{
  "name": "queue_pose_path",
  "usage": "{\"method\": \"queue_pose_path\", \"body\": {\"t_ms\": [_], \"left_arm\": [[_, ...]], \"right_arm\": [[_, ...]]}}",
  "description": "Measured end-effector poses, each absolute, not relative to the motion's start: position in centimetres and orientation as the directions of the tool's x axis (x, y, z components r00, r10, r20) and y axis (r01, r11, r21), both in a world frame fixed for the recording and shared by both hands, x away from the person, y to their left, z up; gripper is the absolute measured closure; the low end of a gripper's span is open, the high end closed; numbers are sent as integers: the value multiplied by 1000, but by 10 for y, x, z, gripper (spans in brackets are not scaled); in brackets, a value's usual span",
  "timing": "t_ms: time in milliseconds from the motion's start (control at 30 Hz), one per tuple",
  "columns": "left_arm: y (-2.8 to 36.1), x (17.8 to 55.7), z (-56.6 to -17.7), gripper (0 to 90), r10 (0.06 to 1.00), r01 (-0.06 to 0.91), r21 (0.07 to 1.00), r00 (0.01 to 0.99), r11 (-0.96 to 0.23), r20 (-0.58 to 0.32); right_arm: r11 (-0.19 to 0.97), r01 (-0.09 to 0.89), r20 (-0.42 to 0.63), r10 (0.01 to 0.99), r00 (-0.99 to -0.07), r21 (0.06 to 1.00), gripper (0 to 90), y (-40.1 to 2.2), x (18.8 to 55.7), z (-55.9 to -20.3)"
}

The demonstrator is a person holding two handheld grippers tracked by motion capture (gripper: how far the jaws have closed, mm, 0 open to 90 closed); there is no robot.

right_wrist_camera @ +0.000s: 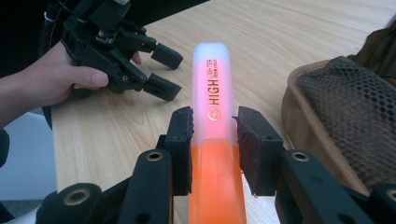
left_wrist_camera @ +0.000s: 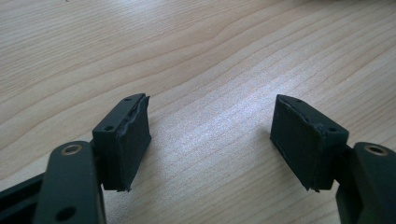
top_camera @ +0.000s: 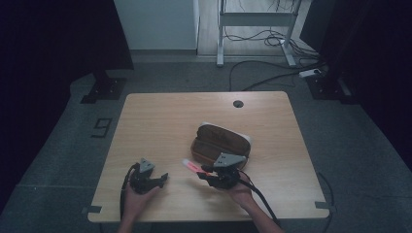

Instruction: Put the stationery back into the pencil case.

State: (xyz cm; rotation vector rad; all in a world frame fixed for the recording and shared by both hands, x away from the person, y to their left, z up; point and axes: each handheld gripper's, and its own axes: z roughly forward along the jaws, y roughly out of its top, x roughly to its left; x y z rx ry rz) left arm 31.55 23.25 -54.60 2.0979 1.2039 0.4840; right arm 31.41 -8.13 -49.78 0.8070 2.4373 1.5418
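Note:
My right gripper (right_wrist_camera: 214,128) is shut on an orange highlighter (right_wrist_camera: 213,116) with a pale translucent cap, lettered "HIGH". In the high view that gripper (top_camera: 201,172) holds the highlighter (top_camera: 190,166) just above the table, left of the open brown pencil case (top_camera: 221,141). My left gripper (left_wrist_camera: 212,126) is open with bare wood between its pads (left_wrist_camera: 135,135). It rests near the table's front left (top_camera: 163,177), and it also shows in the right gripper view (right_wrist_camera: 161,70), held by a hand.
The pencil case's mesh inner pocket (right_wrist_camera: 355,107) lies right of the highlighter. A wooden table (top_camera: 160,121) has a round cable hole (top_camera: 238,103) at the back. Beyond it are a desk frame (top_camera: 255,22) and cables (top_camera: 272,73) on the floor.

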Motion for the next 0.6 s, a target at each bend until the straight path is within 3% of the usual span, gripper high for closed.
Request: {"method": "queue_pose_path", "body": {"t_ms": [600], "left_arm": [[233, 316, -546, 280, 861, 616, 702, 508, -357, -8]], "right_arm": [[286, 367, 165, 545, -822, 885, 657, -99, 322, -489]]}}
